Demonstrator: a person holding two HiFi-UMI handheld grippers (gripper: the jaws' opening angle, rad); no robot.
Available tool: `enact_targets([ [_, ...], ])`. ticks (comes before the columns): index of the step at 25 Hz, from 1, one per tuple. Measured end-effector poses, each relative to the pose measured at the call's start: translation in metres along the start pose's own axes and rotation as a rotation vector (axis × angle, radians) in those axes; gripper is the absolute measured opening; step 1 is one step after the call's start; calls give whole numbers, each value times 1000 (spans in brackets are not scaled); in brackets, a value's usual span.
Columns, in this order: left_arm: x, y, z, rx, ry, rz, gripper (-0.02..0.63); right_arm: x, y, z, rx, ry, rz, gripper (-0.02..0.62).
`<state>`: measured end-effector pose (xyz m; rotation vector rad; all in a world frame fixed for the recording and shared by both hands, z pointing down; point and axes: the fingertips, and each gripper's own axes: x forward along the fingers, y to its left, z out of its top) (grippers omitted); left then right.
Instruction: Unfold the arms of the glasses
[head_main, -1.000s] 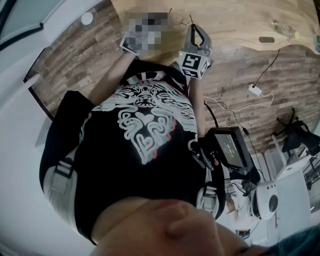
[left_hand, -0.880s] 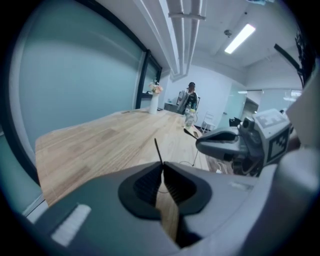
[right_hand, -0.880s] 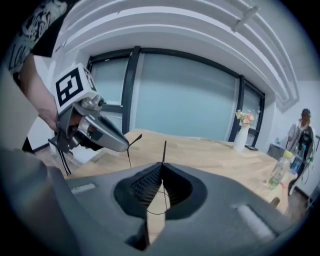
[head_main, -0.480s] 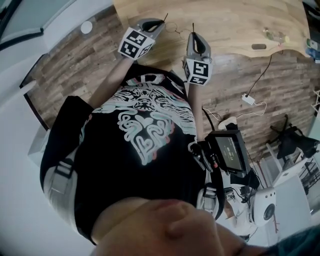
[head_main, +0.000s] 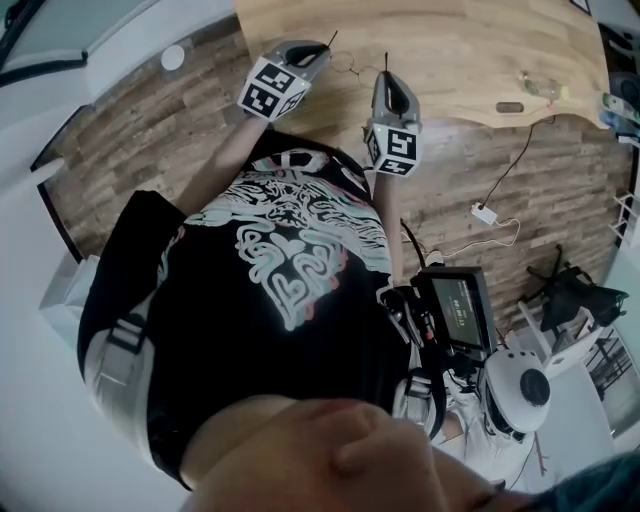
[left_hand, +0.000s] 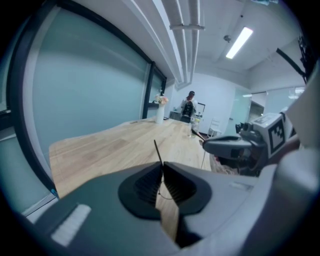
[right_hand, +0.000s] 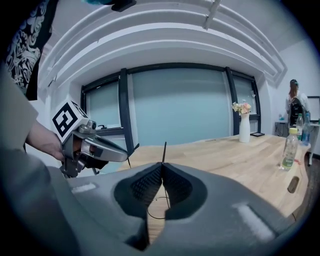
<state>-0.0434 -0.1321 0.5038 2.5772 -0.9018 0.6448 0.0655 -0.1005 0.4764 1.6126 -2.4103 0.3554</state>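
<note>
One pair of thin black wire-framed glasses (head_main: 350, 62) hangs between the two grippers over the near edge of the light wooden table (head_main: 470, 45). It has two slim black arms, one caught in each gripper. In the left gripper view, the left gripper (left_hand: 162, 167) has its ribbed pads pressed together on one arm (left_hand: 158, 151), which sticks up past the tips, and a loop of fine frame wire shows below them. In the right gripper view, the right gripper (right_hand: 162, 170) is clamped the same way on the other arm (right_hand: 164, 150), again with a thin wire loop beneath the pads. Each gripper carries one cube with square markers, and the two tips lie near each other but apart.

Farther along the table stand two containers. One tall white vase (right_hand: 244, 128) holds a small bunch of pale flowers (right_hand: 241, 107). One clear plastic bottle with a yellow cap (right_hand: 289, 148) stands near the table's far right side; I cannot tell what is in it. Just beside it lies one small dark oblong object (right_hand: 293, 184). One person with a dark backpack (right_hand: 293, 102) stands beyond the table.
</note>
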Motion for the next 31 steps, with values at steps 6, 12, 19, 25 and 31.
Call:
enact_targets([
  [6,-3,-11,-7,0,9,1,2,-8,5,-5,1,7,12,6],
  [12,-5,-10,-8,5,8,8,2,-10,8,-5,-1,10,18,5],
  [19,1,-9,-13,-4,19,4,2,-7,5,-11,0,17,18,5],
  [25,0,-9,-15,-3,28,7,2,-8,4,-12,2,20,16,5],
  [31,2,-9,-14,-5,28,4,2,-7,5,-13,4,23,17,5],
])
